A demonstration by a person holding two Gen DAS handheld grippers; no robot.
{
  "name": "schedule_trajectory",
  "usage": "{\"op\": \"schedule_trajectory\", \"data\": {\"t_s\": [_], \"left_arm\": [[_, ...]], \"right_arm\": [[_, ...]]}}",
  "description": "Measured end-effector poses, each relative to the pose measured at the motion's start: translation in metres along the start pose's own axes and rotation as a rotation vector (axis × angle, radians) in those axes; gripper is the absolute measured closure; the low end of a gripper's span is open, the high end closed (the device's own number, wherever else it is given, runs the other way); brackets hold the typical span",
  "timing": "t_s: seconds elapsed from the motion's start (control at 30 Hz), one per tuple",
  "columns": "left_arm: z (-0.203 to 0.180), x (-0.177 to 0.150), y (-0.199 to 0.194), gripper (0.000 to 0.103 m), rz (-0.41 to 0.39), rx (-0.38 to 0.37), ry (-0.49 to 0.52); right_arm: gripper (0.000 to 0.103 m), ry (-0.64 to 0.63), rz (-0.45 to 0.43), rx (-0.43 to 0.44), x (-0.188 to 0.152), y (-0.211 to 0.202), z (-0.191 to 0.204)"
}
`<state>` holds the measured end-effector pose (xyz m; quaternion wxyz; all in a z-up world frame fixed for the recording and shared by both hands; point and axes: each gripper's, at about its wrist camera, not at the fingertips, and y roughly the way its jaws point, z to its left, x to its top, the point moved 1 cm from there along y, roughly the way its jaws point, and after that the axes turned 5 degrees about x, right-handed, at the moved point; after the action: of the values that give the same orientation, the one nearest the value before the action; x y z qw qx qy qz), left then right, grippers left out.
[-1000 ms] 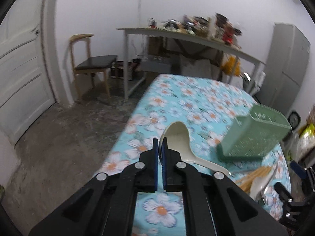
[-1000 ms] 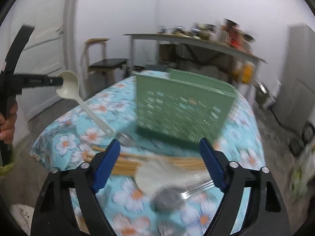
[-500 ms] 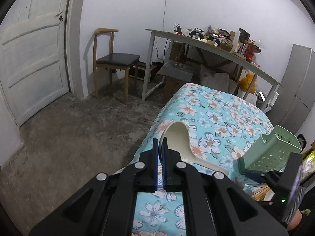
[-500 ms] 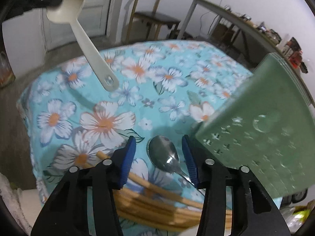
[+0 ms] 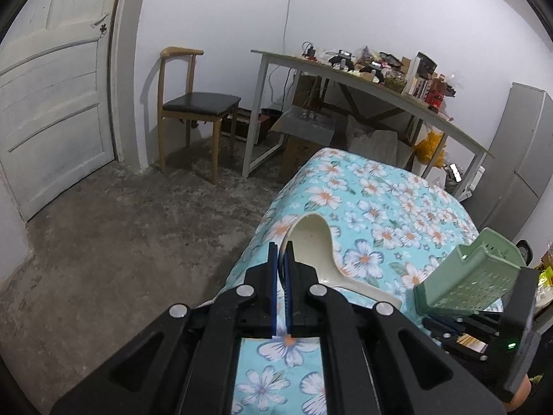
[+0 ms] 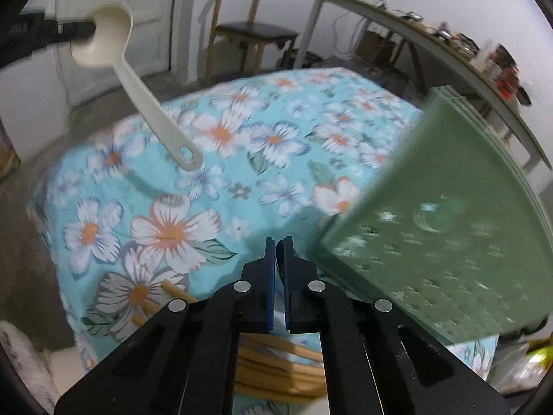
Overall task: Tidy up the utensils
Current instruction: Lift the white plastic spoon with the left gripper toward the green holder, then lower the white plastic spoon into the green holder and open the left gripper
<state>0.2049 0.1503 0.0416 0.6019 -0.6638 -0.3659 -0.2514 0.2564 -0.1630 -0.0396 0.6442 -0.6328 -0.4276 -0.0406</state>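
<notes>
Fingers of the left gripper (image 5: 280, 259) stand pressed together on the rim of a cream ladle (image 5: 319, 252) in the left wrist view, pinching the edge of its bowl. The ladle's handle slants away to the right, over the near part of the counter (image 5: 380, 207), which is covered in a turquoise cloth with white flowers. To the right, a green perforated utensil basket (image 5: 473, 280) is seen tilted, with the black body of the right gripper (image 5: 484, 325) just in front of and below it. Far behind stand a wooden chair (image 5: 193, 107), a white door (image 5: 52, 103) on the left, and a long cluttered table (image 5: 363, 79) against the wall.

From the right wrist view, the right gripper (image 6: 279, 245) has just been closing and its fingers are now nearly touching, with only a thin slit between the blue pads; I see nothing between them. Just to the right of the fingers the basket (image 6: 449, 224) fills the frame, leaning, its wall close to the fingers; whether they touch I cannot tell. Wooden chopsticks (image 6: 276, 366) lie on the counter (image 6: 242, 145) beneath the gripper at the near edge. At far left the left gripper (image 6: 79, 29) holds the ladle (image 6: 138, 86) up above the cloth, bowl high, handle pointing down toward the counter.
</notes>
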Motion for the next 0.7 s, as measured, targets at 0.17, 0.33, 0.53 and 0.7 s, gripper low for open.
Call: {"op": "schedule_trajectory", "data": {"t_s": [0.17,0.33,0.53,0.7], "left_arm": [[-0.015,0.021,-0.012,0.1,-0.065,-0.05,0.011],[-0.044,0.05,-0.032,0.1,-0.171,-0.144,0.041],[-0.102,0.069,-0.041,0.1,-0.27,-0.215,0.178],[-0.143,0.065,-0.03,0.1,-0.276,-0.199,0.323]], "right_arm": [[0.102,0.094,-0.11,-0.011,-0.001,-0.049,-0.026],[0.103,0.23,-0.196,-0.013,-0.016,-0.101,-0.059],[0.103,0.38,-0.282,-0.03,-0.039,-0.14,-0.097],[0.103,0.447,-0.361,-0.048,-0.05,-0.172,-0.118]]}}
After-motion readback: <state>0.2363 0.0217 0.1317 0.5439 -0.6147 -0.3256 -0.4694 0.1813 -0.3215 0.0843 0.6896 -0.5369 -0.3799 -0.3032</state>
